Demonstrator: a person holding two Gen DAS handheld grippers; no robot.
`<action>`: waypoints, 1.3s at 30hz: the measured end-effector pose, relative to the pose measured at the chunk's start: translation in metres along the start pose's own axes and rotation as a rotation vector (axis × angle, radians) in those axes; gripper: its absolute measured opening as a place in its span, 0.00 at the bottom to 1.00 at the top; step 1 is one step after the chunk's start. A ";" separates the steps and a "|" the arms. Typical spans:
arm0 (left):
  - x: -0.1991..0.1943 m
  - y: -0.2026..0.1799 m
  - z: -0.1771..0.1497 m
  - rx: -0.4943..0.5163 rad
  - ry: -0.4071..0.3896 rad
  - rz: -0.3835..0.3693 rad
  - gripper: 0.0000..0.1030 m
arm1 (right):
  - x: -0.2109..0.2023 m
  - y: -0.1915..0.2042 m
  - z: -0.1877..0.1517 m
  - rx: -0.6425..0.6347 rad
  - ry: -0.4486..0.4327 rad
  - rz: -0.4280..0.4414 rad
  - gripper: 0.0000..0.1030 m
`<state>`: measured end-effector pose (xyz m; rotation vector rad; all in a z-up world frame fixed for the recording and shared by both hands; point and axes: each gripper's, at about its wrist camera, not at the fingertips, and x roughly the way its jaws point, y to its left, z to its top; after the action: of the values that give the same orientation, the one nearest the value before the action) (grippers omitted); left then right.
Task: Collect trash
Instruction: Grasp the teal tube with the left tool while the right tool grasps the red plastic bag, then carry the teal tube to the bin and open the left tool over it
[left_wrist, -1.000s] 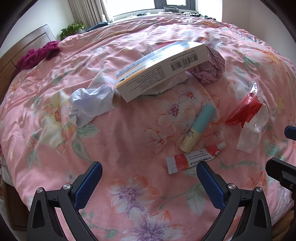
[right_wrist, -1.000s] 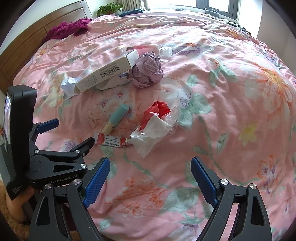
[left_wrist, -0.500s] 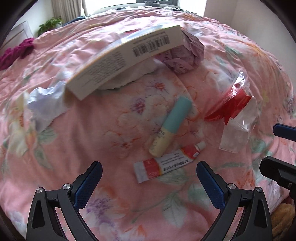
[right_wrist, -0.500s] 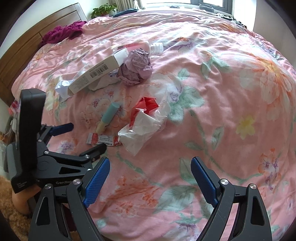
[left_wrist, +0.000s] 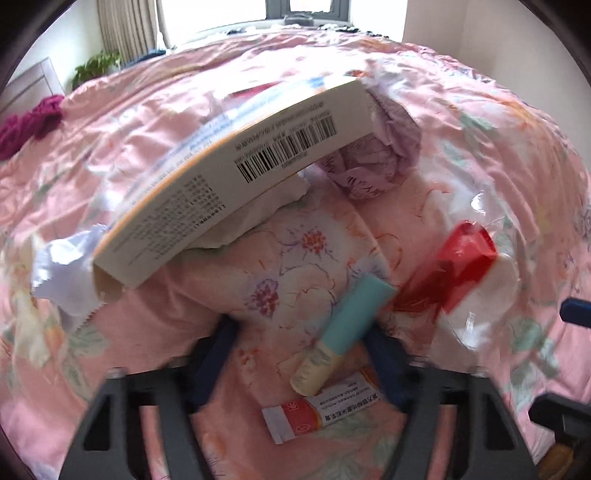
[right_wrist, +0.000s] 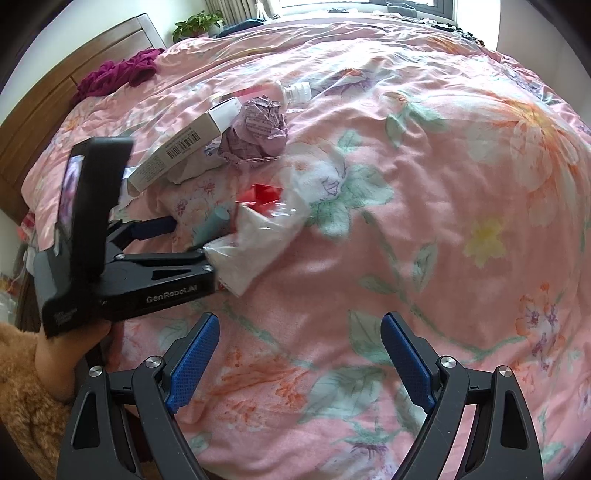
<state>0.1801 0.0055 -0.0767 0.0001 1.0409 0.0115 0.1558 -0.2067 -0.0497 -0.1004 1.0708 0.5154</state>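
Teal-capped tube (left_wrist: 345, 334) lies on the bed's pink quilt (left_wrist: 480, 155), across the red-white ointment tube (left_wrist: 321, 408), beside the crinkly plastic bag (left_wrist: 465, 280). Likely light, stiff, slick; grip mid-body. Left tool (left_wrist: 301, 354) pitched steeply down, jaws just closing round it, contact unclear. Right tool (right_wrist: 299, 358) gapes, holding nothing.

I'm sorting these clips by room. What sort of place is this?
Most likely a home bedroom: a bed under a pink floral quilt, a wooden headboard along one side, and a curtained window with a potted plant nearby. Small bits of trash lie scattered on the quilt.
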 end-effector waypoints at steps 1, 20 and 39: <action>-0.002 0.002 -0.001 0.002 -0.004 0.000 0.32 | 0.001 0.000 0.001 0.004 0.001 0.004 0.86; -0.048 0.036 -0.018 -0.118 -0.082 -0.144 0.17 | 0.041 -0.002 0.034 0.182 0.026 0.128 0.90; -0.069 0.071 -0.058 -0.263 -0.095 -0.164 0.17 | -0.002 0.022 0.019 0.090 -0.110 0.115 0.47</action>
<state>0.0940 0.0750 -0.0462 -0.3209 0.9361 -0.0006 0.1606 -0.1817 -0.0346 0.0681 0.9945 0.5694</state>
